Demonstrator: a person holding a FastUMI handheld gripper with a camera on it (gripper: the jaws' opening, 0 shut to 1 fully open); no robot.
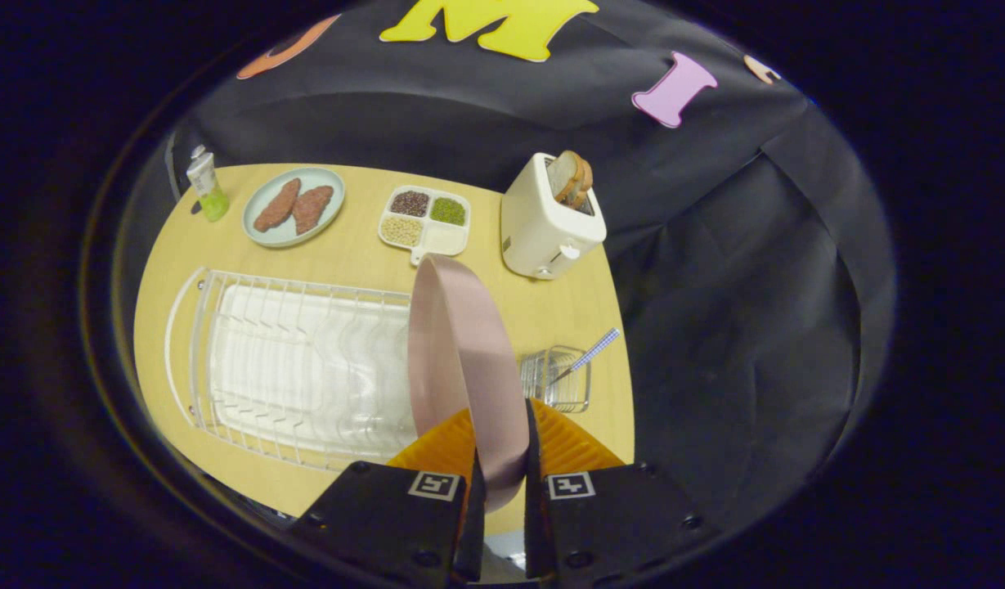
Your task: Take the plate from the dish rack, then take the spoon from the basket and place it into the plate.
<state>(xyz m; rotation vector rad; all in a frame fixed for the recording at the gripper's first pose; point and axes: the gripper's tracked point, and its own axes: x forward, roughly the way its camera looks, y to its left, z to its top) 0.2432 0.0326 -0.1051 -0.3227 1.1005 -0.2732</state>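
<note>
tool [502, 483] clamps pink plate [469, 360] upright.

Between the claw's [502, 483] orange ribbed fingers [441, 446], on black bodies with black-and-white square markers, stands a dusty pink plate [465, 352]. Left of it lies a white wire rack [298, 368] on the pale wood table [347, 254]. Just right, a clear wire basket [561, 378] holds a spoon [588, 356] with a blue-and-white checked handle. Beyond are a cream toaster [547, 225] with brown bread, a white tray [424, 222] of dark, green and beige grains, a pale green dish [293, 206] with reddish-brown patties, and a green-and-white tube [208, 186].
</note>
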